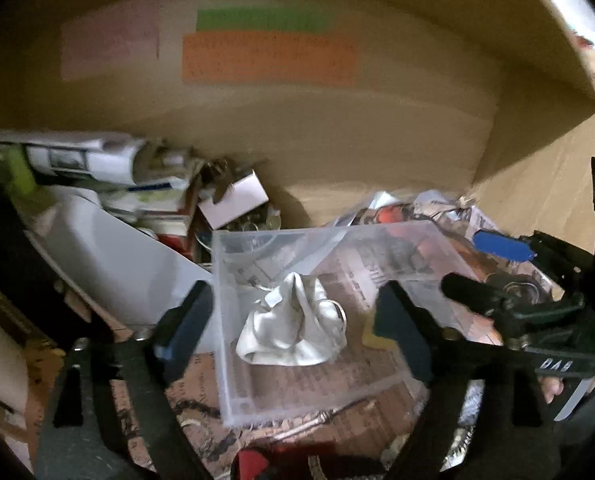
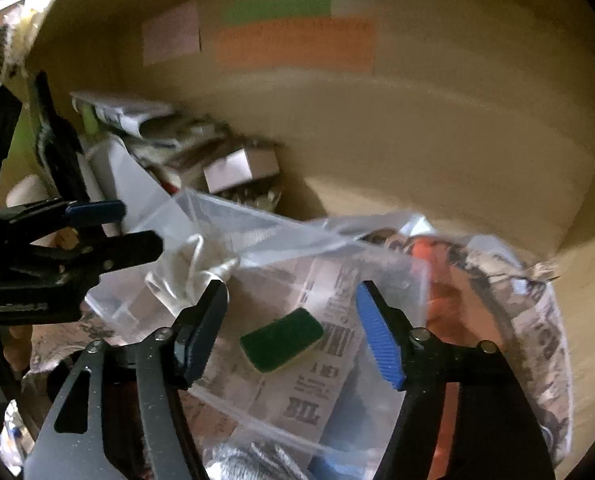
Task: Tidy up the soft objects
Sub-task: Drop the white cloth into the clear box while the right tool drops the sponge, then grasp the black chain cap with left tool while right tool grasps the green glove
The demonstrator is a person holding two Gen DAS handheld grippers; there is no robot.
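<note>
Left wrist view shows a crumpled white cloth [image 1: 293, 320] lying inside a clear plastic box [image 1: 233, 360], on the box's floor toward its near left side. A green sponge [image 2: 282, 345] with a pale underside also lies in the box, to the right of the cloth; in the right wrist view it sits between that gripper's fingers without touching them. The left gripper [image 1: 293, 324] hangs spread wide over the box, holding nothing, its fingers either side of the cloth. The right gripper [image 2: 293, 328] is likewise wide open and holds nothing.

Under the box lies newspaper [image 2: 317, 384] with bold headlines; the print is too blurred to read. It covers a wooden desk [image 1: 545, 192]. A large cardboard box [image 1: 337, 128] stands behind, bearing a green label [image 1: 261, 20], an orange label [image 1: 269, 60] and a pale pink label [image 1: 109, 46], their writing illegible. Left of the plastic box is a jumble of cartons and papers [image 1: 145, 184].
</note>
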